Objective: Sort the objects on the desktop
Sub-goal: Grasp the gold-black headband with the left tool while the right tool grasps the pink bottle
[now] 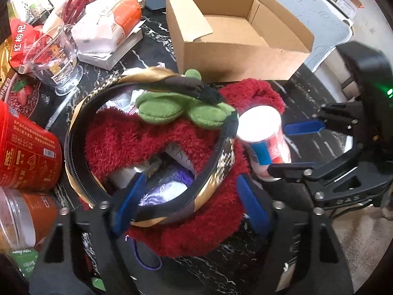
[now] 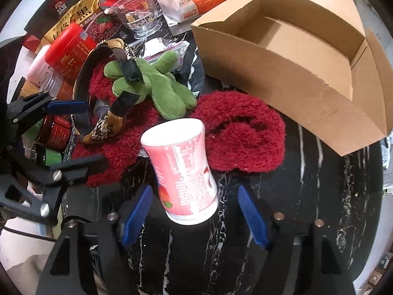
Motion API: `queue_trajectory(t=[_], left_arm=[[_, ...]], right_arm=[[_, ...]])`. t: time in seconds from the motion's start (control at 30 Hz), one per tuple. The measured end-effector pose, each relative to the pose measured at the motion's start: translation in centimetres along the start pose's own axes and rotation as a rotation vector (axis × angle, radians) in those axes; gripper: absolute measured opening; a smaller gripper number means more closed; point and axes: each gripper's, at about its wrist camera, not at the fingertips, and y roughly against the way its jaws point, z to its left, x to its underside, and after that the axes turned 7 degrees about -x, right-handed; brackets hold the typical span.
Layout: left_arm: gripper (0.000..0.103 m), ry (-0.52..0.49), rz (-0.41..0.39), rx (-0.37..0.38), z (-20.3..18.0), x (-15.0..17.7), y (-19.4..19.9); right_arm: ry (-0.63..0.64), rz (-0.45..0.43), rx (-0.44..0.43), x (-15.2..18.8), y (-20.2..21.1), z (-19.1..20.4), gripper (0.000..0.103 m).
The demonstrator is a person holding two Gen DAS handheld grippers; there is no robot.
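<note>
A pink yogurt bottle (image 2: 183,172) stands on the black marble table between the open fingers of my right gripper (image 2: 194,217), which do not touch it. It also shows in the left wrist view (image 1: 264,139), with the right gripper (image 1: 297,145) around it. My left gripper (image 1: 189,204) is open, astride the near side of a gold and black headband (image 1: 221,157). The headband lies on a red plush strawberry pouch (image 1: 137,135) with green leaves (image 1: 157,108). An open cardboard box (image 2: 294,54) stands behind.
At the left are a red tub (image 1: 27,152), a clear jar (image 1: 22,216), a glass cup (image 1: 52,59), snack bags (image 2: 71,12) and a tissue pack (image 1: 110,24). A white chair (image 1: 316,17) stands beyond the box. The table edge runs along the right.
</note>
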Motion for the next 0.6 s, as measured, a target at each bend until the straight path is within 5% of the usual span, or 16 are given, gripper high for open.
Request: queue_trajectory(t=[0.43,0.6], left_arm=[[0.037,-0.043,-0.02,0.076,-0.5,-0.9,-1.1],[0.035,-0.023,0.006,0.127,-0.3,-0.9,-2.7]], right_arm=[[-0.004,0.025,-0.033,-0.8,-1.6,-0.3,0.056],[-0.006,0.022,-0.037,-1.1,-2.0,-0.4,0.056]])
